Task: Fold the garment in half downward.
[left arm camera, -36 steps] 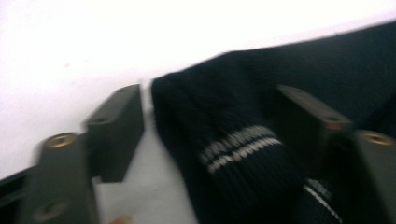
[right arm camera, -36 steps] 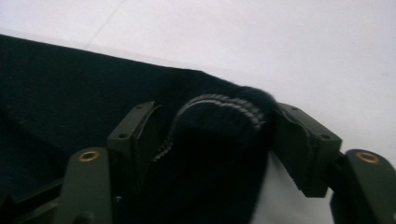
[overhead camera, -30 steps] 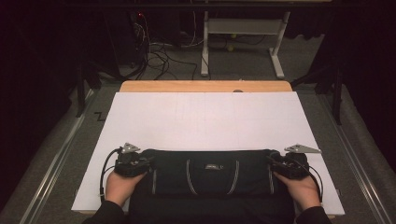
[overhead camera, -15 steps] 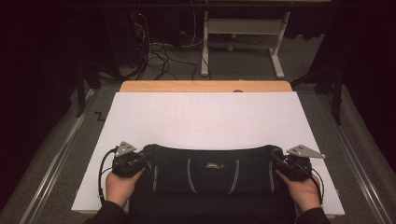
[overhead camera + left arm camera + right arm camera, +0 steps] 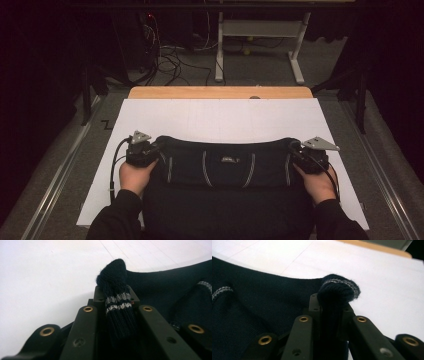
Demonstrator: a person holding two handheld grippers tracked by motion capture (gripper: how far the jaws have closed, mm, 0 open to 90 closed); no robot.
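High view showed a dark knitted sweater (image 5: pixel 225 167) lying across the near half of the white table cover (image 5: pixel 220 117), its far edge held at both ends. The left gripper (image 5: pixel 150 152) sat at about 9 o'clock of the garment and the right gripper (image 5: pixel 299 151) at about 3 o'clock, each in one of the person's hands.

Left gripper view had the jaws pressed together on a bunched fold of the knit with two grey stripes (image 5: pixel 117 302) across it, the fold's tip poking out past the jaws. Right gripper view had the jaws likewise pinching a rolled lump of the same fabric (image 5: pixel 338 291), grey-trimmed at its rim. Both pairs of jaws had just been closing onto that cloth.

The likely trouble was slippage: each grip caught only a small wad near the edge, so the weight of the hanging body could drag the knit out of one side. Uneven lifting would skew the fold, and pulling the hands apart too hard could stretch the knit between them
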